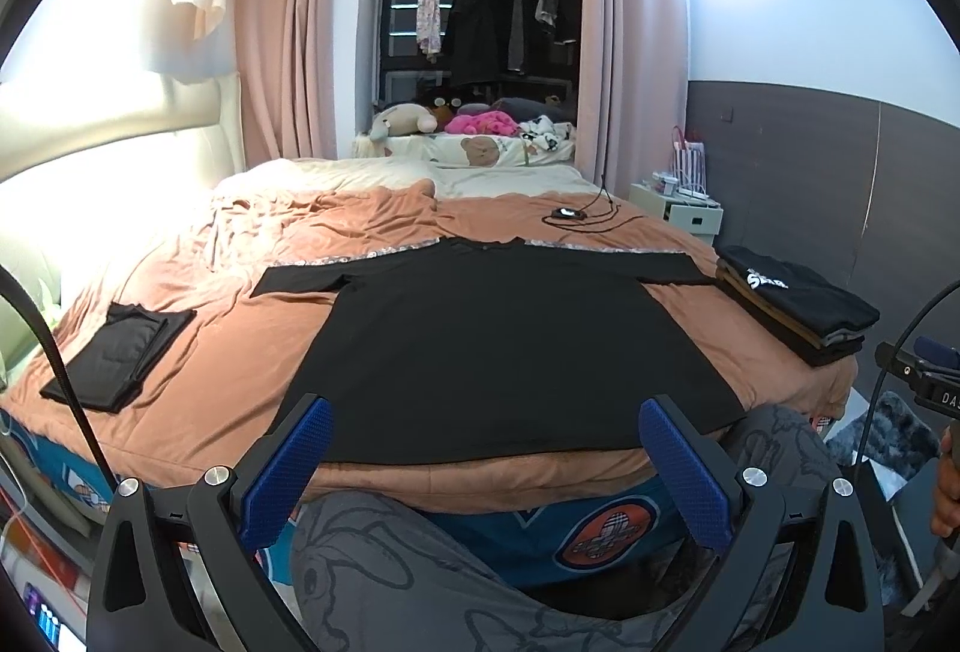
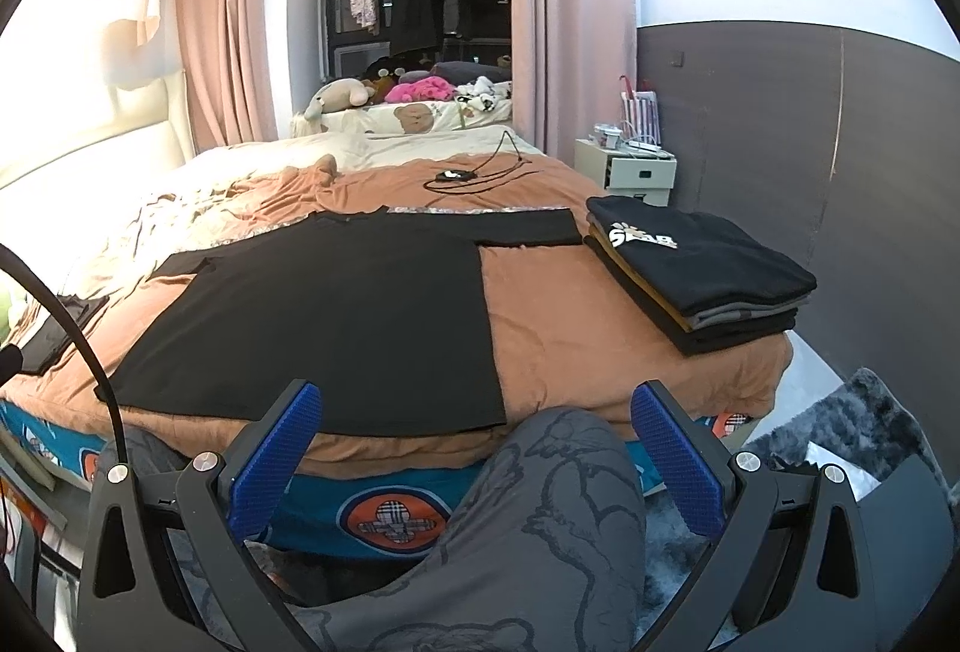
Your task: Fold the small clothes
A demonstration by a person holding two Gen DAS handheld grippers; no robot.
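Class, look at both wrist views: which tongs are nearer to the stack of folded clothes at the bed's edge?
Right. The right tongs hang open off the bed's near edge with the stack of folded clothes just ahead to their right; the left tongs, also open, face the black T-shirt, farther from it.

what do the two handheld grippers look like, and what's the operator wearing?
Both match: the left gripper and right gripper have black angular frames, silver round bolts at the pivots, and two blue finger pads with a fine knurled texture. A black cable arcs past on the left of each view. The operator wears grey trousers printed with dark outline cartoon figures.
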